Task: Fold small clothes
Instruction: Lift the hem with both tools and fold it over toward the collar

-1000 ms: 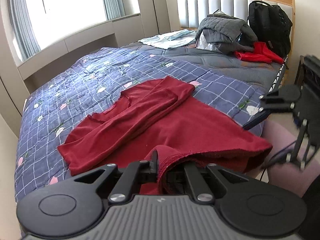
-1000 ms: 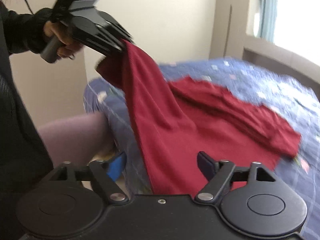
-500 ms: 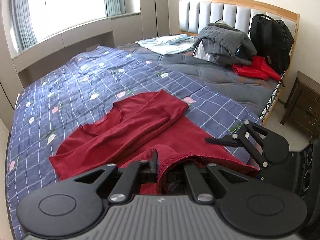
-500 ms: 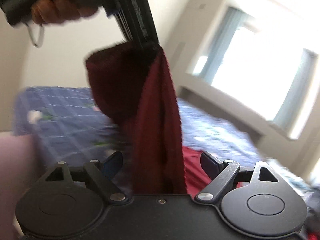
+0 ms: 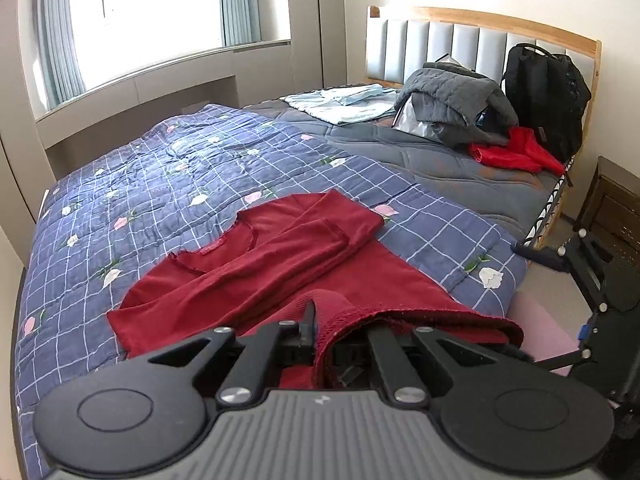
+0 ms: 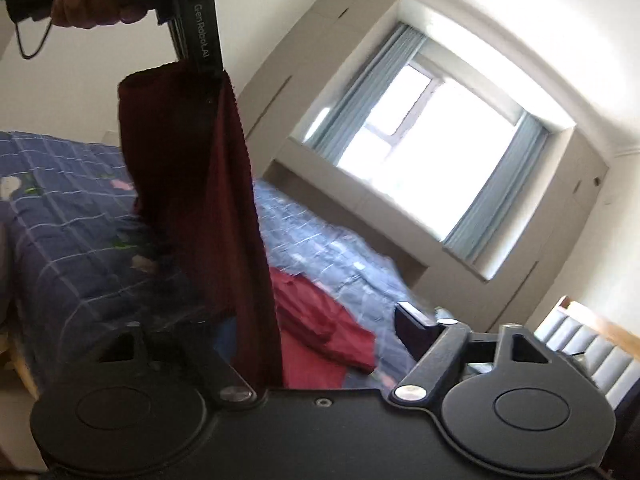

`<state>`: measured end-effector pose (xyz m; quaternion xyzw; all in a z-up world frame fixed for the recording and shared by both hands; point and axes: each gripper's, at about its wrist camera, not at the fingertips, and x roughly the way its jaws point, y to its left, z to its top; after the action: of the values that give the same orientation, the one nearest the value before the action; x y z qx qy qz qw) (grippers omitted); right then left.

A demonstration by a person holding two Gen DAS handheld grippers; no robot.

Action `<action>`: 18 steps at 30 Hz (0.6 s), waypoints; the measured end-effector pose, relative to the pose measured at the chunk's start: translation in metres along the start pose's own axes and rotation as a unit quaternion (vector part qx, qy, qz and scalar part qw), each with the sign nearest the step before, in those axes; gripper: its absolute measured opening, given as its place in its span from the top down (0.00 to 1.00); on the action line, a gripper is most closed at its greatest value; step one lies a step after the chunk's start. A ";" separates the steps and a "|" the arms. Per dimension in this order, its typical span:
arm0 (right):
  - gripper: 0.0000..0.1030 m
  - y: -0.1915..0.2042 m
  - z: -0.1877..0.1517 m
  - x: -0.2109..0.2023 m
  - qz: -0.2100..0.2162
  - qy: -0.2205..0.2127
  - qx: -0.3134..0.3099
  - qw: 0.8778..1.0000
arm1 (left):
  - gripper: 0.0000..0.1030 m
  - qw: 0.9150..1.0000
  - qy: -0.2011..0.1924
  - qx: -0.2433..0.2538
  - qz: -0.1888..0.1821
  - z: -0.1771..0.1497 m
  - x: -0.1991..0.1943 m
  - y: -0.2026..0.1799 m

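A dark red long-sleeved top (image 5: 280, 264) lies on the blue checked quilt (image 5: 160, 184), sleeves folded across its body. My left gripper (image 5: 332, 332) is shut on the top's hem corner and holds it up off the bed; the right wrist view shows that gripper (image 6: 200, 56) from below with the red cloth (image 6: 192, 200) hanging from it. My right gripper (image 6: 280, 332) is open, the hanging cloth passing between its fingers; its right finger (image 6: 412, 324) is clear, the left is hidden behind cloth. It shows in the left wrist view (image 5: 568, 264) at the bed's right edge.
At the head of the bed lie a grey jacket (image 5: 452, 96), a black backpack (image 5: 548, 92), a bright red garment (image 5: 516, 152) and pale blue folded clothes (image 5: 344, 104). A dark nightstand (image 5: 612, 200) stands right of the bed. A window (image 5: 160, 4) is at the far left.
My left gripper has lifted the hem higher. My right gripper has swung down below it and tilted upward, so the cloth hangs between its open fingers.
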<state>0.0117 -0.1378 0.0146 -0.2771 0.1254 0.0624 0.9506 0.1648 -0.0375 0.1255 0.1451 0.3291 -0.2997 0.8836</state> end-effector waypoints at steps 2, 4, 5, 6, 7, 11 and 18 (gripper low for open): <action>0.62 -0.002 -0.003 0.001 0.020 0.010 -0.005 1.000 | 0.96 1.000 -0.002 -0.001 0.001 -0.001 -0.001 0.001; 0.71 -0.002 -0.006 0.004 0.035 0.019 -0.016 0.999 | 0.96 1.000 -0.003 -0.003 0.002 -0.003 -0.002 0.001; 0.71 -0.003 -0.006 0.004 0.041 0.020 -0.020 0.999 | 0.96 1.000 -0.004 -0.003 0.004 -0.003 -0.002 0.001; 0.72 -0.004 -0.008 0.002 0.045 0.021 -0.026 0.998 | 0.96 1.000 -0.006 -0.002 0.006 -0.004 -0.003 0.000; 0.76 -0.005 -0.010 -0.001 0.048 0.023 -0.033 0.998 | 0.96 1.000 -0.009 -0.001 0.013 -0.005 -0.004 0.000; 0.93 -0.021 -0.018 -0.002 0.056 0.036 -0.044 0.997 | 0.96 0.999 -0.023 -0.013 0.025 -0.008 -0.010 0.004; 0.95 -0.078 0.002 0.017 0.056 0.016 -0.025 0.998 | 0.96 0.999 -0.017 -0.021 0.035 -0.011 -0.004 0.016</action>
<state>0.0431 -0.2016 0.0517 -0.2940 0.1546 0.1140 0.9363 0.1671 -0.0183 0.1205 0.1332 0.3153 -0.2643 0.9017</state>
